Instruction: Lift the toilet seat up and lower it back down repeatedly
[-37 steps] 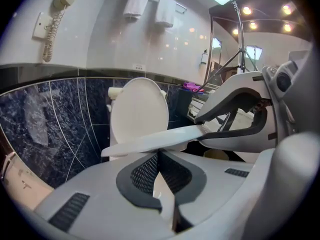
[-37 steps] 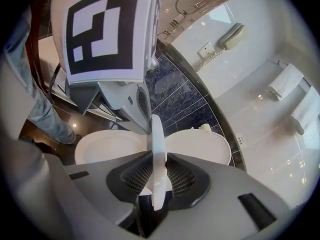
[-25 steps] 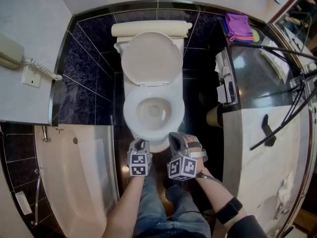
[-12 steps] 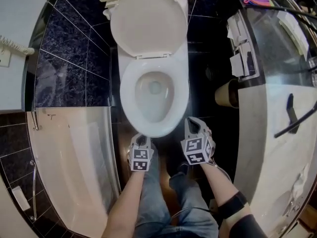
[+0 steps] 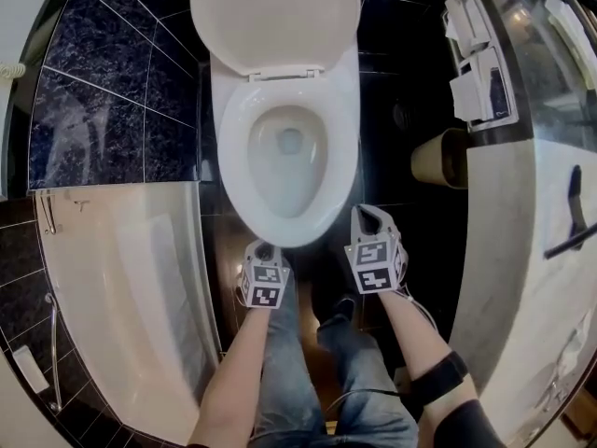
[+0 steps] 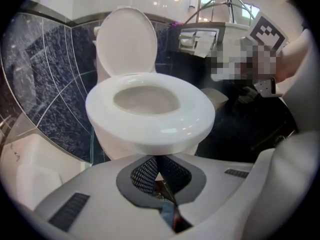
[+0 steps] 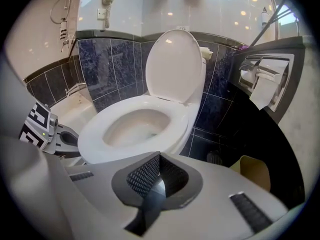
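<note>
White ceramic and black marbled tile fill the frames.

Head view: toilet seat (image 5: 343,161) lies flat on the bowl rim. The lid (image 5: 275,12) stands raised behind it at the top edge. The left gripper (image 5: 263,247) is held just in front of the bowl's near edge, tips toward it. The right gripper (image 5: 365,215) sits beside the bowl's front right curve, near it; contact cannot be told from here. A bathtub (image 5: 131,297) lies on the left and a tan bin (image 5: 438,157) on the right, against the counter.

Left gripper view: the jaws are pressed together, mesh pads meeting, with nothing between them. The seat's front edge is directly ahead and slightly above the tips, apart from them. The lid is upright behind. A paper holder (image 6: 197,39) hangs on the right.

Right gripper view: the jaws are closed pad to pad and empty. The seat is down on the bowl ahead and to the left, with the lid tilted back against the wall. The left gripper shows at the left edge, near the bowl's front. The tan bin stands at lower right.
</note>
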### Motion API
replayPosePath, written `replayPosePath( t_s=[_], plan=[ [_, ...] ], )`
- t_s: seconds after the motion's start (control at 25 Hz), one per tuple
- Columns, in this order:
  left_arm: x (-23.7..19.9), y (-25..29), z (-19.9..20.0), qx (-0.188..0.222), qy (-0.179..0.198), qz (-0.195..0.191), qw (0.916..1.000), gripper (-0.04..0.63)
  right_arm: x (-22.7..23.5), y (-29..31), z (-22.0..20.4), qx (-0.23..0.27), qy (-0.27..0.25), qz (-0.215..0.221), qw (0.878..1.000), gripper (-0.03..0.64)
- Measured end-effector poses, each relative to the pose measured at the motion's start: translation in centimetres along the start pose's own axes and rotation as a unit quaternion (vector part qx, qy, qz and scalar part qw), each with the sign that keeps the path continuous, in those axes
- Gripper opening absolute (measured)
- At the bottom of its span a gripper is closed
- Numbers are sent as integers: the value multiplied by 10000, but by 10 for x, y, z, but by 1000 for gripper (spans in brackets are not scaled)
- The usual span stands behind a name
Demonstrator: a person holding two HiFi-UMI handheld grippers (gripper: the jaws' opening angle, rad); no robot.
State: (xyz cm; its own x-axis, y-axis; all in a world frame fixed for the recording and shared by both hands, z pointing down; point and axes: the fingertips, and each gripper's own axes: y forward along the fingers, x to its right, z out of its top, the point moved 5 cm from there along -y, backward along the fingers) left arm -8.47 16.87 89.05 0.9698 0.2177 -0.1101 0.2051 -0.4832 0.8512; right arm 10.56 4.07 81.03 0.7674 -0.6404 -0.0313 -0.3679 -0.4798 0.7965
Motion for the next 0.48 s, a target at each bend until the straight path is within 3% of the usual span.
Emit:
replayPosePath(
  t_s=[0.24, 0.48],
  plan=[
    [0, 2, -18, -355, -88, 12, 9993, -9, 1, 0, 0, -2, 11, 27, 10000, 18],
    [1, -16, -7, -133, -100, 5, 9999, -9, 0, -10, 9, 16, 10, 43, 10000, 18]
  ],
)
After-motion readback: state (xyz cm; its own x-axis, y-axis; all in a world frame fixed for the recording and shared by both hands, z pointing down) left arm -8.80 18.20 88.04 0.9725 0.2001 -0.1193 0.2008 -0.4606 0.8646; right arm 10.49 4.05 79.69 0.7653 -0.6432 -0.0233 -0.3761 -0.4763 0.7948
